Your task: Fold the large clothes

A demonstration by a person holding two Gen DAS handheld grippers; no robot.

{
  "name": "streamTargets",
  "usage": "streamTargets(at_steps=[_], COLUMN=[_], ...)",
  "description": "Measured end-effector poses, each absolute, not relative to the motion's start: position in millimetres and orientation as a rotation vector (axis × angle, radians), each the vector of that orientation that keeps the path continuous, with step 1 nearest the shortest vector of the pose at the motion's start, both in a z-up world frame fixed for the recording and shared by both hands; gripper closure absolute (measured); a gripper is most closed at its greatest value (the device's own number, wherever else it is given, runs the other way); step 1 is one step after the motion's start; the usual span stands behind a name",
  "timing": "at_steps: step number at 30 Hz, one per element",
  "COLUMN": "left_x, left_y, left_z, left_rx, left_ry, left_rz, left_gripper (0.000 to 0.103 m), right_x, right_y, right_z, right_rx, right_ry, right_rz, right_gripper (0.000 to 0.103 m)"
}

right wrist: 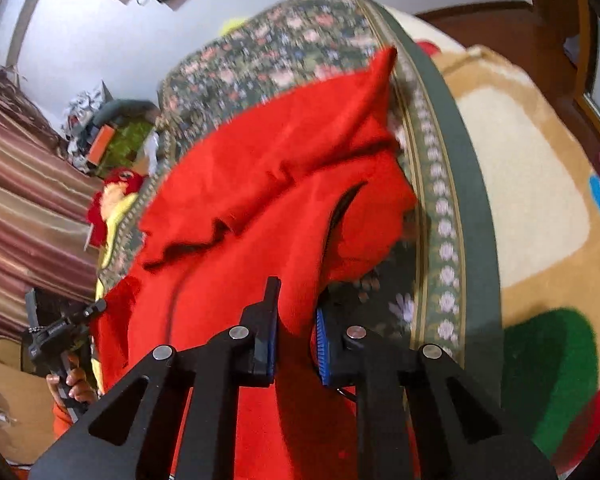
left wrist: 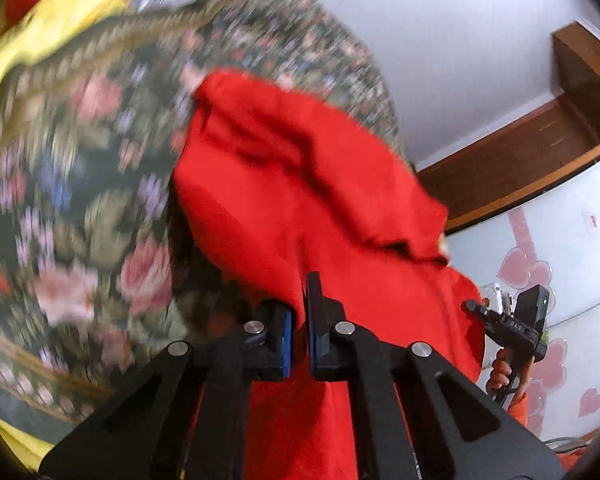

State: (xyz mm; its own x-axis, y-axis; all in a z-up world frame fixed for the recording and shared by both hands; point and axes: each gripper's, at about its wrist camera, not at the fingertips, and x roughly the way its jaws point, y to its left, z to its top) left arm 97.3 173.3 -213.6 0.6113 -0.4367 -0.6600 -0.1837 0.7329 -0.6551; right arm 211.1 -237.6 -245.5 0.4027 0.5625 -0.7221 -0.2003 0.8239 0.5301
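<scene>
A large red garment [left wrist: 300, 180] lies bunched on a floral bedspread [left wrist: 80, 200], with one edge lifted toward both cameras. My left gripper [left wrist: 299, 312] is shut on a fold of that edge, red cloth pinched between its blue pads. In the right wrist view the same red garment [right wrist: 260, 168] spreads over the floral bedspread [right wrist: 280, 52], and my right gripper [right wrist: 296, 320] is shut on another part of its near edge. Each view shows the other gripper beside the cloth, held by a hand: the right gripper [left wrist: 500, 324] and the left gripper [right wrist: 68, 324].
A yellow cloth [left wrist: 60, 20] lies at the bed's far side. A beige patterned blanket [right wrist: 540, 200] covers the bed to the right of the bedspread. A striped curtain [right wrist: 20, 200], a red and yellow plush toy [right wrist: 116, 196] and clutter [right wrist: 112, 136] stand left. A wooden frame [left wrist: 540, 152] crosses the wall.
</scene>
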Motion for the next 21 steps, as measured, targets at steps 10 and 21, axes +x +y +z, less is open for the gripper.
streamTargets(at_steps=[10, 21], left_x=[153.5, 227.3], left_y=[190.8, 237.3], left_z=[-142.3, -162.9], left_rx=[-0.641, -0.705], left_ry=[0.783, 0.751], left_rz=[-0.161, 0.047], left_gripper=[0.1, 0.1], right_x=[240.2, 317.6], right_y=[-233.9, -239.3], right_z=[-209.7, -196.7], right_rx=[0.456, 0.512], right_ry=[0.936, 0.891], right_rz=[0.506, 0.41], right_gripper=[0.09, 0.09])
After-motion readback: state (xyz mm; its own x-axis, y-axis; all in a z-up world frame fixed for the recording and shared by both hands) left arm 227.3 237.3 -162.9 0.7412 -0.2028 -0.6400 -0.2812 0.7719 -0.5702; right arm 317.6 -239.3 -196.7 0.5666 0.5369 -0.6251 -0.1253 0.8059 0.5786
